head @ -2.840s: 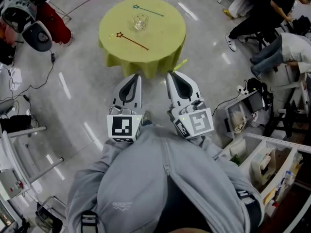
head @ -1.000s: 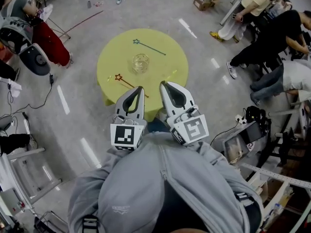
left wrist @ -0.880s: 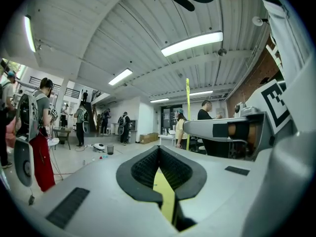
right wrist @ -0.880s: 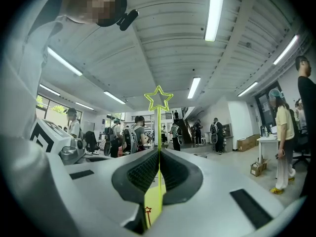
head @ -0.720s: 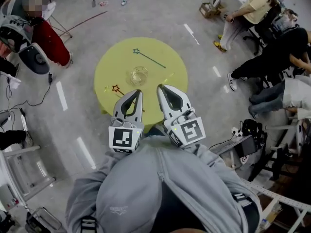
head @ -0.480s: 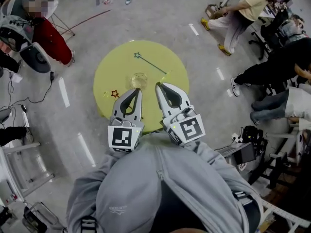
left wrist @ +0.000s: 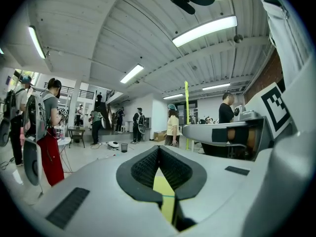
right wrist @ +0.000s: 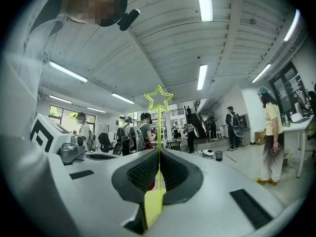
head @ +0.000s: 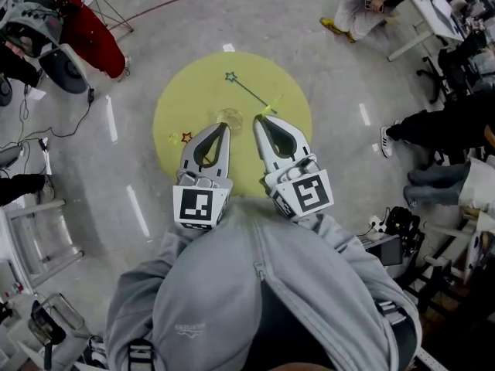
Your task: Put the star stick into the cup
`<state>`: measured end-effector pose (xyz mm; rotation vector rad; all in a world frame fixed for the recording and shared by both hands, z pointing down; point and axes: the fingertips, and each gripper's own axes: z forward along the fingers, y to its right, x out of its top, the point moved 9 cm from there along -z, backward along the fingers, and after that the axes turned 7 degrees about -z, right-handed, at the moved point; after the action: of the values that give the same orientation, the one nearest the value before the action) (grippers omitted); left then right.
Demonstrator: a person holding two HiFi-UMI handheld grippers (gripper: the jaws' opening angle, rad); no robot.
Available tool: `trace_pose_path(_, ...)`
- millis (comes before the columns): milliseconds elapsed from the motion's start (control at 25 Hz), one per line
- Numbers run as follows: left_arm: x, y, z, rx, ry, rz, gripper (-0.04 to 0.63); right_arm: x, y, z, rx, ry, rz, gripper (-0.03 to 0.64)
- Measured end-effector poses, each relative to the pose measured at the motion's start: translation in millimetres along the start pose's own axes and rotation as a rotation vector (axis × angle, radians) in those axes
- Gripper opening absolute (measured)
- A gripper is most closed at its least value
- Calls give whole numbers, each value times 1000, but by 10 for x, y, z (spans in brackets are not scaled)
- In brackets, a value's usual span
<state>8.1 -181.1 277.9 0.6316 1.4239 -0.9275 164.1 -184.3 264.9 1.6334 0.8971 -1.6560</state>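
A round yellow table point(head: 286, 130) carries a clear glass cup point(head: 229, 118), a green star stick point(head: 247, 90) beyond it, and a red star stick point(head: 186, 137) at the left, mostly hidden under my left gripper. My right gripper point(head: 259, 120) is shut on a yellow-green star stick point(right wrist: 158, 98) that stands straight up from its jaws; its tip shows at the cup's right point(head: 269, 110). My left gripper point(head: 224, 127) is shut with nothing in it, just at the cup's near side. Both grippers hover over the table.
Seated people and chairs point(head: 433, 122) are on the right, with desks beyond. A person in red with bulky gear point(head: 62, 45) stands at the left, and cables point(head: 46, 137) trail on the floor. A metal frame point(head: 31, 238) stands at the lower left.
The table has come closer beneath me. Both grippers, earlier short of its near edge, now reach over it with their tips beside the cup. The right gripper keeps hold of the stick.
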Motion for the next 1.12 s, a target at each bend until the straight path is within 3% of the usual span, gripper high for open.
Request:
trace_pose_path(640, 113, -370, 106, -23, -45, -2, 17, 19, -83, 432, -22, -3, 29, 35)
trace_pose_path(1120, -237, -534, 434, -44, -105, -22, 17, -405, 106, 669, -44, -69, 43, 34)
